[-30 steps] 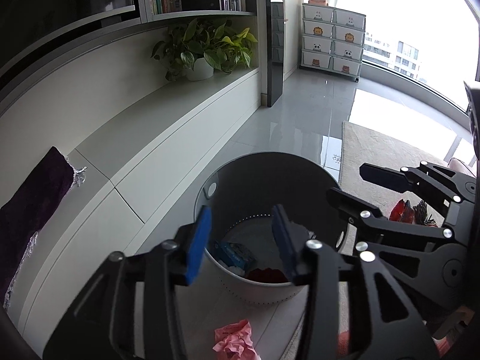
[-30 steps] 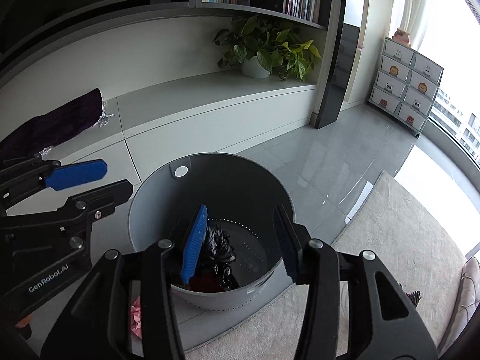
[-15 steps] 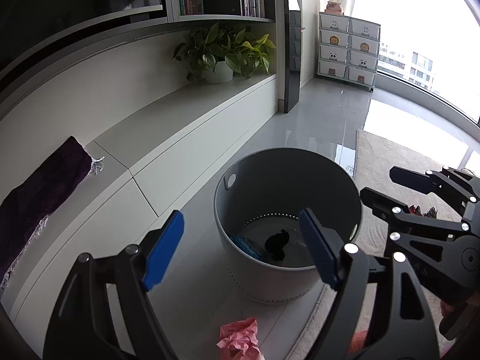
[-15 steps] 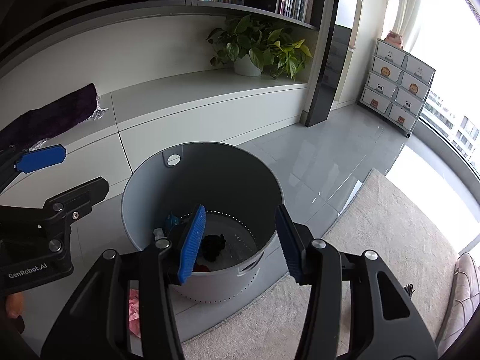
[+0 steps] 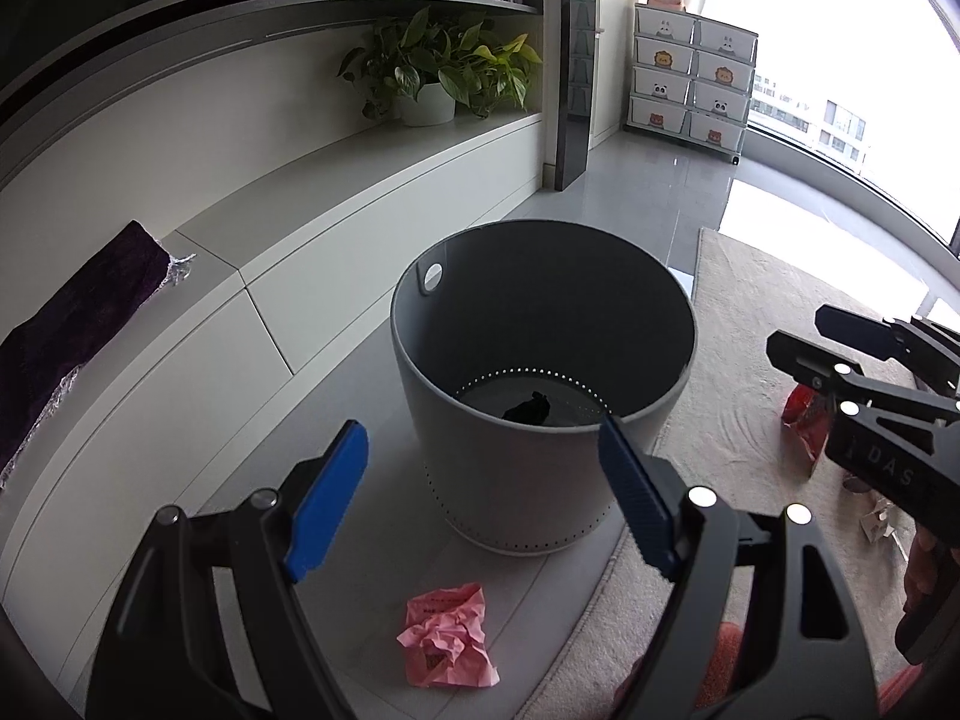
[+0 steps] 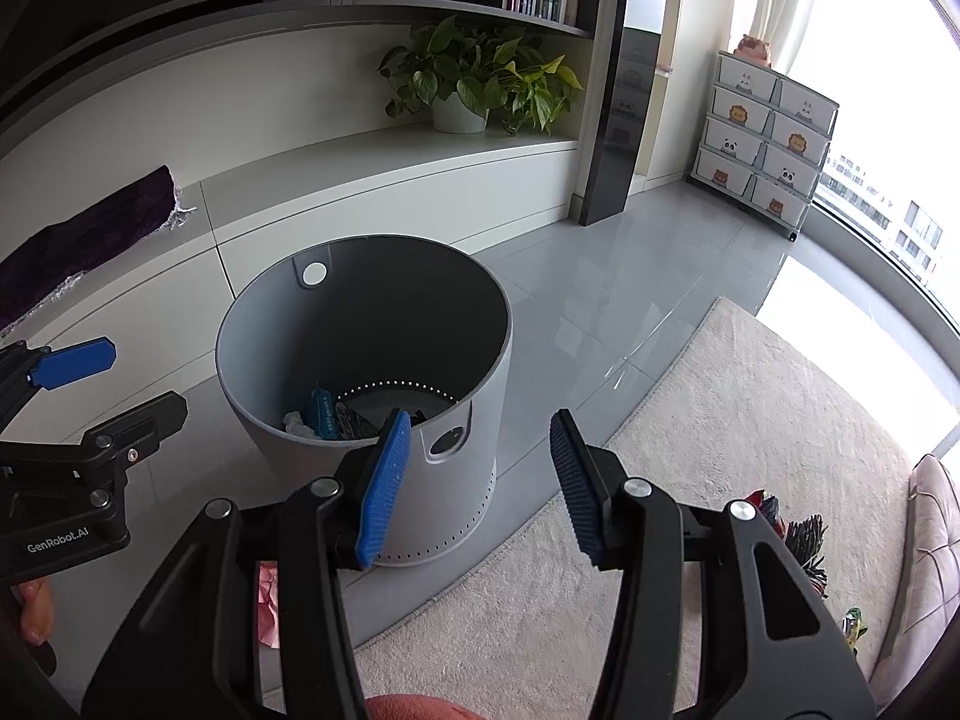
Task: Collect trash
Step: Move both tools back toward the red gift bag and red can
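Note:
A grey round bin point(image 5: 414, 324) stands on the grey floor, with a black scrap point(image 5: 528, 408) on its bottom. In the right wrist view the bin point(image 6: 240, 324) also holds a blue wrapper point(image 6: 324, 414). My left gripper point(image 5: 480, 498) hangs open before the bin, nothing between its blue pads. Below it a crumpled pink paper point(image 5: 447, 639) lies on the floor. My right gripper point(image 6: 480, 480) is open too and empty, near the bin's front side. A red wrapper point(image 5: 804, 420) lies on the rug behind the right gripper point(image 5: 840, 342). The left gripper point(image 6: 120, 384) shows at the left edge.
A low white cabinet point(image 5: 300, 240) runs along the left with a purple cloth point(image 5: 78, 312) and a potted plant point(image 5: 432, 78) on it. A beige rug point(image 6: 750, 420) covers the floor to the right, with more wrappers point(image 6: 804, 534) beside a pink sofa point(image 6: 936, 540). A drawer unit point(image 6: 768, 144) stands far back.
My left jaws have spread wider. Both grippers have drawn back and down from above the bin. The dark scrap that hung between the right pads now lies in the bin.

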`<control>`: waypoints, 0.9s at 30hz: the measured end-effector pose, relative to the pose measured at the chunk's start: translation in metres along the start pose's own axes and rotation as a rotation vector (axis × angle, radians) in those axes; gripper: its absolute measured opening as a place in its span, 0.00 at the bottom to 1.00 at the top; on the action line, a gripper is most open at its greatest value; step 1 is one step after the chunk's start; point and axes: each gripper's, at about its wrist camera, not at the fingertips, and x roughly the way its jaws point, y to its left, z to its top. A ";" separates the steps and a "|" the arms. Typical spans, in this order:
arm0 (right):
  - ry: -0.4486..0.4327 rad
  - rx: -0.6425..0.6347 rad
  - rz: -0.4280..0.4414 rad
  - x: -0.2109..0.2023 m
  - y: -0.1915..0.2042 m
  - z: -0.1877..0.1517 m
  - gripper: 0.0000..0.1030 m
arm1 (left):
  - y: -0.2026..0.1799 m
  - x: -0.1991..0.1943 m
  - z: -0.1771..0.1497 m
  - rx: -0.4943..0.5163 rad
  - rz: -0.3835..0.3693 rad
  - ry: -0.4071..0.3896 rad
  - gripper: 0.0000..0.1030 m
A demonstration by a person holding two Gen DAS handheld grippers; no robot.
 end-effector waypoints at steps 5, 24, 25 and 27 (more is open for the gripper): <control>0.013 0.024 -0.017 -0.004 -0.009 -0.024 0.46 | -0.012 0.005 -0.025 -0.002 -0.013 0.040 0.77; 0.055 0.263 -0.260 -0.045 -0.152 -0.138 0.58 | -0.175 0.025 -0.050 0.221 -0.226 0.051 0.77; 0.060 0.281 -0.277 -0.048 -0.163 -0.145 0.59 | -0.186 0.026 -0.051 0.236 -0.240 0.053 0.77; 0.069 0.319 -0.311 -0.054 -0.185 -0.161 0.60 | -0.209 0.030 -0.053 0.264 -0.265 0.054 0.77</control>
